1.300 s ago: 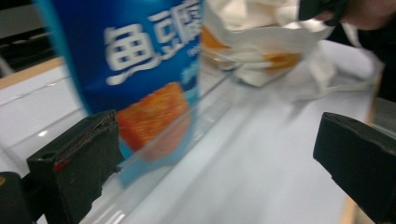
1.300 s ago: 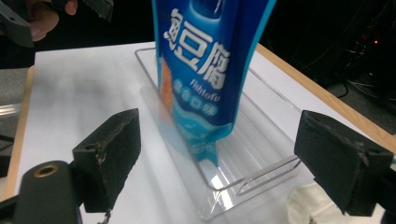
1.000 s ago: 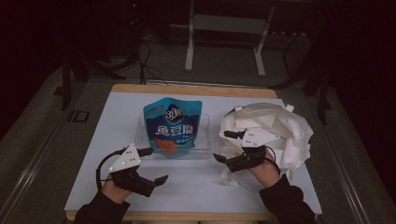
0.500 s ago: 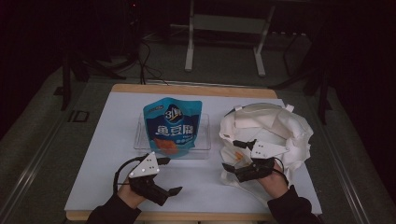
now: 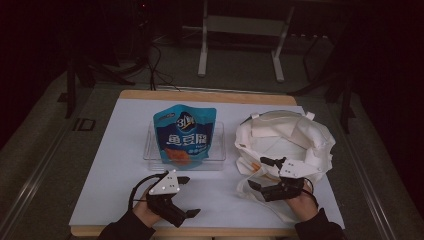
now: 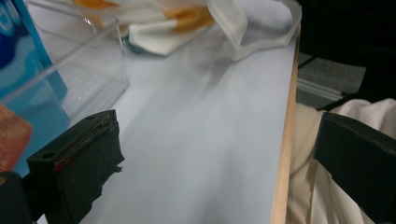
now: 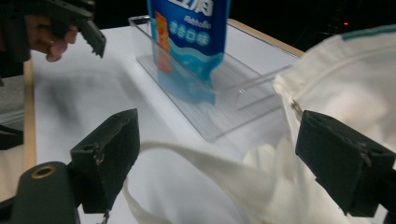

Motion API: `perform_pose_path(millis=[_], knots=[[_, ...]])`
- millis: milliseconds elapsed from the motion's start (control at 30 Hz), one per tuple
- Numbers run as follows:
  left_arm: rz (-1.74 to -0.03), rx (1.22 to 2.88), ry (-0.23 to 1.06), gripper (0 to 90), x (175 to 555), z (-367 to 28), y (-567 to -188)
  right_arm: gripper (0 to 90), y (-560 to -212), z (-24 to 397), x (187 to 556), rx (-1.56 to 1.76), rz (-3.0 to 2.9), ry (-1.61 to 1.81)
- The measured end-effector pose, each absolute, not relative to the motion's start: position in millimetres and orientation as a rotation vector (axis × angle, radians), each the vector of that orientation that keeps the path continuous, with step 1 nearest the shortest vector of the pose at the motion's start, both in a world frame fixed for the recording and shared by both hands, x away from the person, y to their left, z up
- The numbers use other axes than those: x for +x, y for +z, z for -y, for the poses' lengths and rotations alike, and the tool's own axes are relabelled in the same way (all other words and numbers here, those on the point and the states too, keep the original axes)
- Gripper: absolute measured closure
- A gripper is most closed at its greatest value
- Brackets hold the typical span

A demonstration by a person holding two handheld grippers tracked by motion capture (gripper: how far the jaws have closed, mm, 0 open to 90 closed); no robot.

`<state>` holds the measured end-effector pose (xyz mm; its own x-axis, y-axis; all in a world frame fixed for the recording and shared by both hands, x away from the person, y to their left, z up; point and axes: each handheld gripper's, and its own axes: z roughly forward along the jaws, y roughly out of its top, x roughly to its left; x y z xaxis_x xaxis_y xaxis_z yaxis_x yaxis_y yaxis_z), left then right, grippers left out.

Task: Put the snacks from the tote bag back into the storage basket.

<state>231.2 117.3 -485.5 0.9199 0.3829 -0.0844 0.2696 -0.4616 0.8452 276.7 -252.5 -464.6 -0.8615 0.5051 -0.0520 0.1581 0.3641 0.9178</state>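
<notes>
- Blue snack pouch [image 5: 184,134]: upright in the clear tray [image 5: 150,154], mid-table.
- White tote bag [image 5: 300,137]: just right of tray, mouth open.
- My right gripper [image 5: 267,176]: jaws spread, over the bag's near edge and strap [image 7: 196,163].
- My left gripper [image 5: 186,196]: jaws spread, empty, near side of tray.
- Risk: a strap-only pinch could drag the bag into the tray and topple the pouch.

Open white table [image 5: 115,165] left of the clear tray [image 5: 220,159], bare out to the edge. Bare strip in front of the tray too, wide enough for the left gripper [image 5: 188,196], jaws spread, nothing between them. Blocked over the tray by a blue snack pouch [image 5: 184,134] standing upright inside. Just right of the tray, a narrow gap, then the white cloth bag [image 5: 305,140] spread wide, its strap [image 7: 196,161] trailing across the table between the spread jaws of the right gripper [image 5: 261,173].
</notes>
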Motion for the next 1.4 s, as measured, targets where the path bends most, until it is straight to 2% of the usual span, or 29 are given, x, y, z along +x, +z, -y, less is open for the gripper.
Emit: perform_pose_path(millis=[633,1400], knots=[[-0.473,2.077,0.105,1.1,230.8,-125.9,-495.4,14.0,-476.8,269.1,267.9,0.636,-2.224,1.458],[-0.471,2.089,0.157,1.1,227.3,-130.3,-497.6,14.1,-479.2,268.1,268.8,0.615,-2.221,1.452]])
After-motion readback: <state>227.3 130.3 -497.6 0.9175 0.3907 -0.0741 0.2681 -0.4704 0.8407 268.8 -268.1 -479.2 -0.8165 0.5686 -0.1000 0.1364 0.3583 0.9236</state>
